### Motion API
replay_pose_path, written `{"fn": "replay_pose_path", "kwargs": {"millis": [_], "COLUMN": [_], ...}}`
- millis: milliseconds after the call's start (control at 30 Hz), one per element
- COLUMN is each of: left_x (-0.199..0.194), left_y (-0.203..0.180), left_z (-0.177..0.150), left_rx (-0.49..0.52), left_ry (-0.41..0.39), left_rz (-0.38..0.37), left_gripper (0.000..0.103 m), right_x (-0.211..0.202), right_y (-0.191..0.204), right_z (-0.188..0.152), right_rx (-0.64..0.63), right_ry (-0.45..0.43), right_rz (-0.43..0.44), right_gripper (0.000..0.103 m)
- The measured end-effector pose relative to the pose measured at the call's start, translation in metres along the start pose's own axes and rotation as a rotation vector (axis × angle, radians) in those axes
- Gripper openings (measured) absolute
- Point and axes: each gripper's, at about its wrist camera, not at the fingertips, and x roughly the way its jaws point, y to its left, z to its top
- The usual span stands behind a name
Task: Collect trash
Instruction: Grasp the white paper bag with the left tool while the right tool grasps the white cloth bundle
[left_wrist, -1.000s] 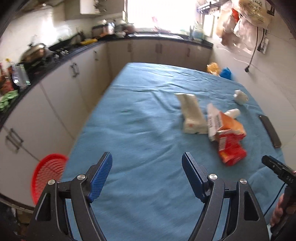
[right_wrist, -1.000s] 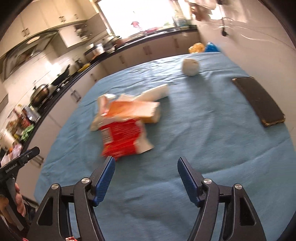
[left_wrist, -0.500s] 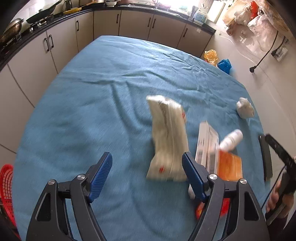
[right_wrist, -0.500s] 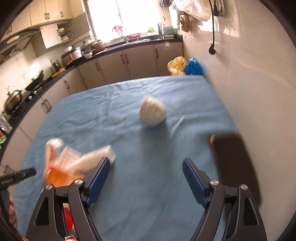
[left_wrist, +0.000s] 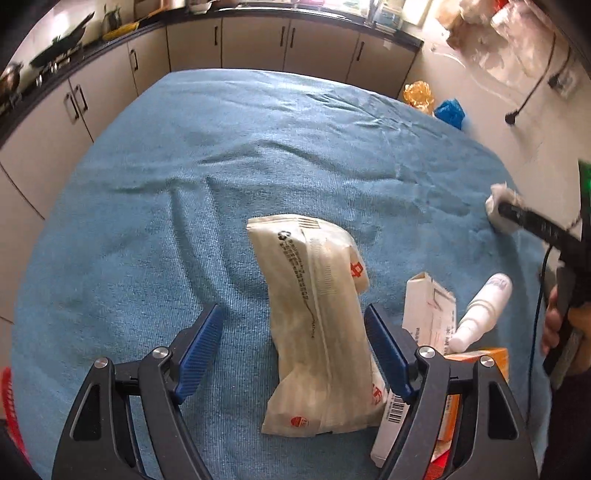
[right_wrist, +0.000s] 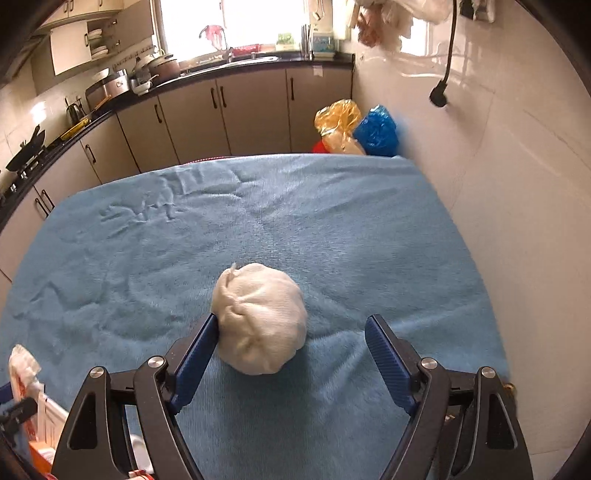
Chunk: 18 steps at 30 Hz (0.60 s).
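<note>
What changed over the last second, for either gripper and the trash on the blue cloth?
Both grippers advanced, open throughout. The left gripper closed in from a distance until the cream packet lies between its fingers. The right gripper swung away from the red and orange boxes to straddle the white crumpled ball, whose left side is at the left finger. Nothing is gripped. The trash itself lies where it was.

Daylit kitchen, both fisheye feeds sharp in the middle and bent at the rim.

My light comes from the window (right_wrist: 218, 26) beyond the far edge of the tabletop (right_wrist: 332, 236), blown out white on the right wrist feed; the tiled wall (right_wrist: 517, 166) carries glare patches. Shadows on the cloth are soft and short. Cabinets curve toward black vignetted corners. On my left wrist feed the right tongs (left_wrist: 532, 225) are smeared by motion blur near the right edge.
</note>
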Motion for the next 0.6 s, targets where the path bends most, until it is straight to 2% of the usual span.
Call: {"fn": "replay_pose_path", "kwargs": {"millis": [67,133,167,200,233,267,367,600], "left_x": [0.001,0.0,0.001,0.0,-0.002,-0.005,-0.013,-0.058], "left_y": [-0.007,-0.013,-0.017,-0.019,-0.019,-0.018,-0.008,0.006], "left_z": [-0.004,-0.01,-0.012,-0.012,-0.013,-0.013,-0.013,-0.029], "left_rx": [0.025,0.055,0.071,0.08,0.08,0.073,0.019,0.004], "left_ry": [-0.002,-0.005,-0.006,-0.012,-0.02,-0.024,-0.025,-0.108], "left_rz": [0.023,0.035,0.037,0.034,0.03,0.023,-0.023,-0.018], "left_gripper": [0.078,0.078,0.075,0.069,0.053,0.046,0.042,0.042], "right_x": [0.005,0.008,0.01,0.012,0.012,0.01,-0.002,-0.052], "right_y": [0.002,0.005,0.006,0.009,0.011,0.012,0.015,0.01], "right_z": [0.0,0.0,0.0,-0.001,-0.002,-0.002,-0.007,-0.033], "right_rx": [0.007,0.0,-0.006,-0.014,-0.018,-0.018,-0.009,0.014], "right_ry": [0.007,0.013,0.019,0.03,0.037,0.031,0.013,-0.027], "right_rz": [0.005,0.009,0.02,0.035,0.042,0.04,0.054,0.093], "right_gripper": [0.085,0.074,0.057,0.043,0.042,0.037,0.034,0.034]}}
